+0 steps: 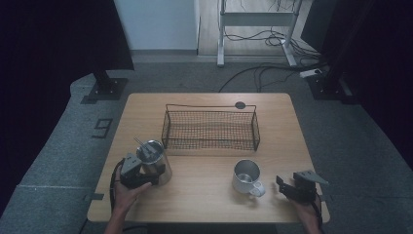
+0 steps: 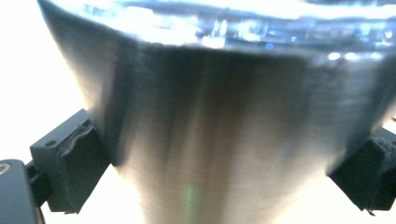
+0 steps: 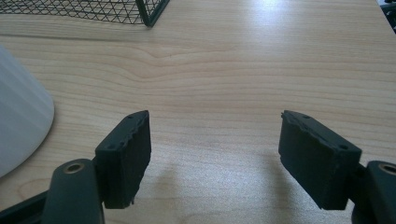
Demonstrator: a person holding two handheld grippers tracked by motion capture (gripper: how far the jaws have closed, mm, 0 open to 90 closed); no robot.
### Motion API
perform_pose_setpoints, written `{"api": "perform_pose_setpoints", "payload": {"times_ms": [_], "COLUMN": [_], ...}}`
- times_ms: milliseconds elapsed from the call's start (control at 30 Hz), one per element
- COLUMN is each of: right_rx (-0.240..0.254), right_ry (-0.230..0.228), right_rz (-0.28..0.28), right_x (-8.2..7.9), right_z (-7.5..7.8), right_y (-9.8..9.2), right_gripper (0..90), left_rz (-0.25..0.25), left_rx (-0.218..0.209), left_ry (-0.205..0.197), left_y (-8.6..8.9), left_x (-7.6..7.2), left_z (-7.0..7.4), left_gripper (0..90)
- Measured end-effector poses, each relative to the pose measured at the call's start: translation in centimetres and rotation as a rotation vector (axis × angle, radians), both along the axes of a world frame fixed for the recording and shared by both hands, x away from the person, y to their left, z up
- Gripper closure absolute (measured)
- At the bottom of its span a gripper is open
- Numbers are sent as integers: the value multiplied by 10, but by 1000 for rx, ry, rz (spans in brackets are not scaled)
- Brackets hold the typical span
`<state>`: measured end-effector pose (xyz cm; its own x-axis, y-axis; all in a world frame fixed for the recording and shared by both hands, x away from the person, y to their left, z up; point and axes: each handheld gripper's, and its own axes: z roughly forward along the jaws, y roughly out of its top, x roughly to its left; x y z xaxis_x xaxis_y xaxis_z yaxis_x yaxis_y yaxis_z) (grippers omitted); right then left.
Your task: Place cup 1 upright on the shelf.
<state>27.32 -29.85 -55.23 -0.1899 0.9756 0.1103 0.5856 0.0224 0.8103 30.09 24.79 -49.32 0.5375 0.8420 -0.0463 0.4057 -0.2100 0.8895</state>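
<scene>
The left gripper (image 1: 146, 168), at seven o'clock on the table (image 1: 204, 204), clamps a steel cup (image 1: 157, 161); the left gripper view shows both pads (image 2: 77, 161) pressed on its wall, hidden from above. The cup stands upright, mouth up. The right gripper (image 3: 215, 154), at five o'clock, holds its jaws spread over bare wood. The mug (image 1: 247, 177) stands just at its nine o'clock. The wire basket (image 1: 210, 129) lies toward twelve.

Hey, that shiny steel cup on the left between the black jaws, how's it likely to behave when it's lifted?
The shiny steel cup looks rigid, so it probably won't deform. Its polished wall widens toward the rim and may prove slippery against the left gripper pads flanking it, though that flare could help stop it sliding down. It is probably light, being open and thin-walled.
</scene>
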Motion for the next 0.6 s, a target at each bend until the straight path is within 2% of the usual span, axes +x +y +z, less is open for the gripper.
{"api": "perform_pose_setpoints", "payload": {"times_ms": [300, 600], "right_rx": [1, 0], "right_ry": [-1, -1], "right_rz": [1, 3], "right_x": [0, 0], "right_z": [0, 0], "right_y": [-1, -1], "right_gripper": [251, 251], "left_rz": [-3, -14], "left_rx": [-5, -12], "left_ry": [-16, -40], "left_y": [-1, -3], "left_x": [-1, 1], "left_z": [3, 16], "left_gripper": [44, 44]}}
